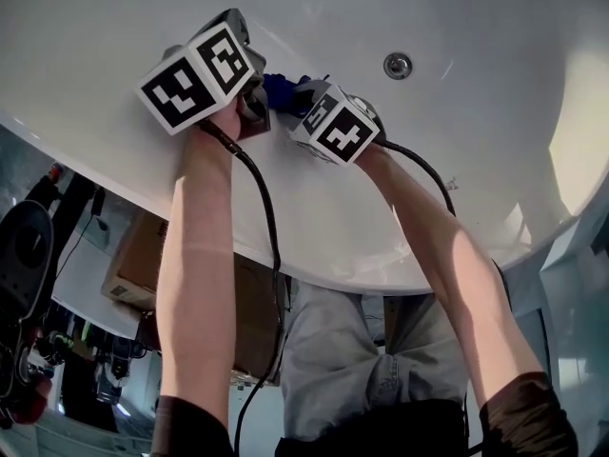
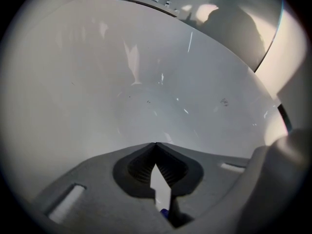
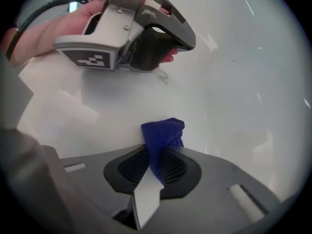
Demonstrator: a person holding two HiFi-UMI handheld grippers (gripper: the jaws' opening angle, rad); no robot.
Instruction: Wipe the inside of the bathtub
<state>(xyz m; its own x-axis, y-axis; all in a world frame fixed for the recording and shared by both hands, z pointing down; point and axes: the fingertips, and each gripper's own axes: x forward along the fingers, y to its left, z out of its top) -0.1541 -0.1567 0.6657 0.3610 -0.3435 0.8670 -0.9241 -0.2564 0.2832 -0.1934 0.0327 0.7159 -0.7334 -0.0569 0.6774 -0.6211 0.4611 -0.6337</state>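
The bathtub [image 1: 447,169] is a smooth, glossy white shell with a curved wall, streaked with pale reflections. A small round metal fitting [image 1: 398,65] is set into it. The right gripper [image 3: 157,152] has its grey, ribbed jaws closed on a blue cloth [image 3: 163,130]. This is a soft terry fabric, bunched into a rounded wad that sticks out past the jaw tips toward the tub wall. Whether the wad actually presses on the surface cannot be told.

The left gripper [image 2: 156,146] has its jaws closed tip to tip with nothing between them, pointing at bare white enamel. It sits just beside the right gripper, inside the tub. Each gripper carries a cube with black-and-white square markers, and black cables [image 1: 271,246] trail back along the person's forearms.

In the head view the cubes cover most of the cloth, so only a blue scrap shows. The tub's far rim is cut off.
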